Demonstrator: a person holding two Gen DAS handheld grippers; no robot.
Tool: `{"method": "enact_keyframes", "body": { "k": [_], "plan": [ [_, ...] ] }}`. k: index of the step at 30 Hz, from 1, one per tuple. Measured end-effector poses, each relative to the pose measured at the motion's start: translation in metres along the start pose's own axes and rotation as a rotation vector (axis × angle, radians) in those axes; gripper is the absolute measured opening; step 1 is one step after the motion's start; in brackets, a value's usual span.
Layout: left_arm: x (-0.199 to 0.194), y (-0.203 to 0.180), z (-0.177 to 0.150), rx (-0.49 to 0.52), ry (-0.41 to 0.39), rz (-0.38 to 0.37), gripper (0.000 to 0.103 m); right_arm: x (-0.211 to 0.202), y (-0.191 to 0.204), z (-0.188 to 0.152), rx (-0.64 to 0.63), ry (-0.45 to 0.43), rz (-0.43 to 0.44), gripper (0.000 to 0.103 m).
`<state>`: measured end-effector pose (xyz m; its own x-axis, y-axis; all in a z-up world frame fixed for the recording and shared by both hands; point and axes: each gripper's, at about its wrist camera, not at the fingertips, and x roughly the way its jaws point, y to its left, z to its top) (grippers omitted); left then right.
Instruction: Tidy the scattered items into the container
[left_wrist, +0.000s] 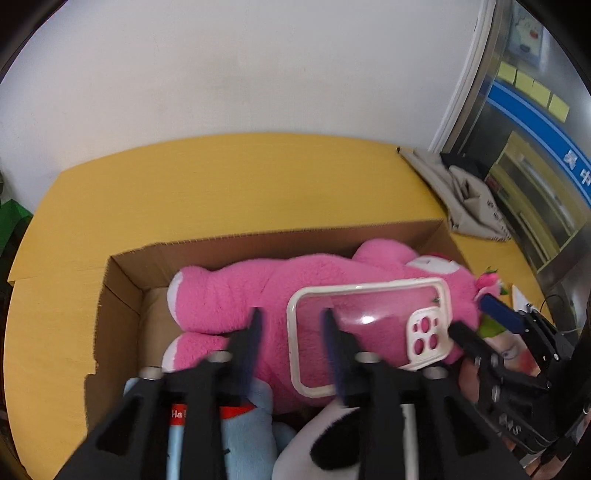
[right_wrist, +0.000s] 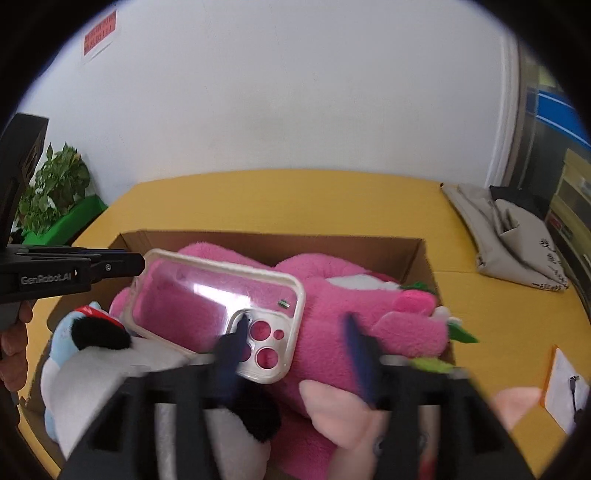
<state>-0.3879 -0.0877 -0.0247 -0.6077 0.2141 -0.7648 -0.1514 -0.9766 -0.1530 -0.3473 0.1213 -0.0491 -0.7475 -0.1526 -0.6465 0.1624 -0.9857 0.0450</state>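
An open cardboard box (left_wrist: 122, 295) (right_wrist: 332, 245) stands on the yellow table. A big pink plush bear (left_wrist: 240, 291) (right_wrist: 369, 321) lies across it. On the bear rests a clear phone case (left_wrist: 354, 314) (right_wrist: 210, 295) with a white rim. My left gripper (left_wrist: 291, 321) hovers open over the bear, one finger above the case's edge. From the right, my right gripper (right_wrist: 297, 332) (left_wrist: 476, 319) stands open, one finger (right_wrist: 238, 332) over the case's camera cut-out. Neither grips anything. The left gripper (right_wrist: 138, 263) also shows at the left of the right wrist view.
A blue plush (left_wrist: 243, 435) (right_wrist: 66, 328), a white and black plush (left_wrist: 325, 439) (right_wrist: 110, 350) and a pale pink plush (right_wrist: 332, 402) fill the box's near side. A beige cloth bag (left_wrist: 465, 199) (right_wrist: 517, 240) lies back right. A white card (right_wrist: 565, 395) lies right, a plant (right_wrist: 55, 184) left.
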Motion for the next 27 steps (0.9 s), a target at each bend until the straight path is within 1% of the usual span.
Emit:
{"method": "enact_keyframes", "body": {
  "k": [3, 4, 6, 7, 9, 11, 13, 15, 19, 23, 27],
  "plan": [
    [-0.043, -0.002, -0.005, -0.003, -0.100, 0.008, 0.085, -0.036, 0.002, 0.002, -0.020, -0.065, -0.008, 0.083],
    [-0.061, -0.004, -0.011, 0.000, -0.135, 0.014, 0.087, -0.047, 0.003, 0.000, -0.026, -0.077, -0.014, 0.083],
    [-0.094, -0.011, -0.028, 0.019, -0.196, 0.034, 0.099, -0.072, 0.005, -0.010, -0.041, -0.094, -0.028, 0.083],
    [-0.109, -0.015, -0.039, 0.033, -0.226, 0.047, 0.102, -0.084, 0.007, -0.017, -0.051, -0.101, -0.032, 0.083],
    [-0.135, -0.024, -0.062, 0.062, -0.278, 0.081, 0.103, -0.107, 0.009, -0.035, -0.052, -0.113, -0.029, 0.083],
    [-0.160, -0.033, -0.091, 0.076, -0.309, 0.103, 0.103, -0.128, 0.012, -0.057, -0.040, -0.113, -0.013, 0.084],
    [-0.178, -0.039, -0.121, 0.072, -0.319, 0.083, 0.103, -0.144, 0.014, -0.076, -0.036, -0.104, -0.019, 0.084],
    [-0.189, -0.043, -0.150, 0.057, -0.299, 0.058, 0.103, -0.160, 0.019, -0.093, -0.036, -0.105, -0.042, 0.084],
    [-0.203, -0.053, -0.193, 0.018, -0.267, 0.065, 0.103, -0.189, 0.029, -0.119, -0.040, -0.102, -0.039, 0.084],
    [-0.216, -0.062, -0.222, 0.005, -0.270, 0.075, 0.103, -0.211, 0.038, -0.135, -0.050, -0.104, -0.044, 0.084],
    [-0.227, -0.073, -0.241, -0.010, -0.286, 0.087, 0.103, -0.229, 0.041, -0.145, -0.056, -0.103, -0.034, 0.084]
  ]
}}
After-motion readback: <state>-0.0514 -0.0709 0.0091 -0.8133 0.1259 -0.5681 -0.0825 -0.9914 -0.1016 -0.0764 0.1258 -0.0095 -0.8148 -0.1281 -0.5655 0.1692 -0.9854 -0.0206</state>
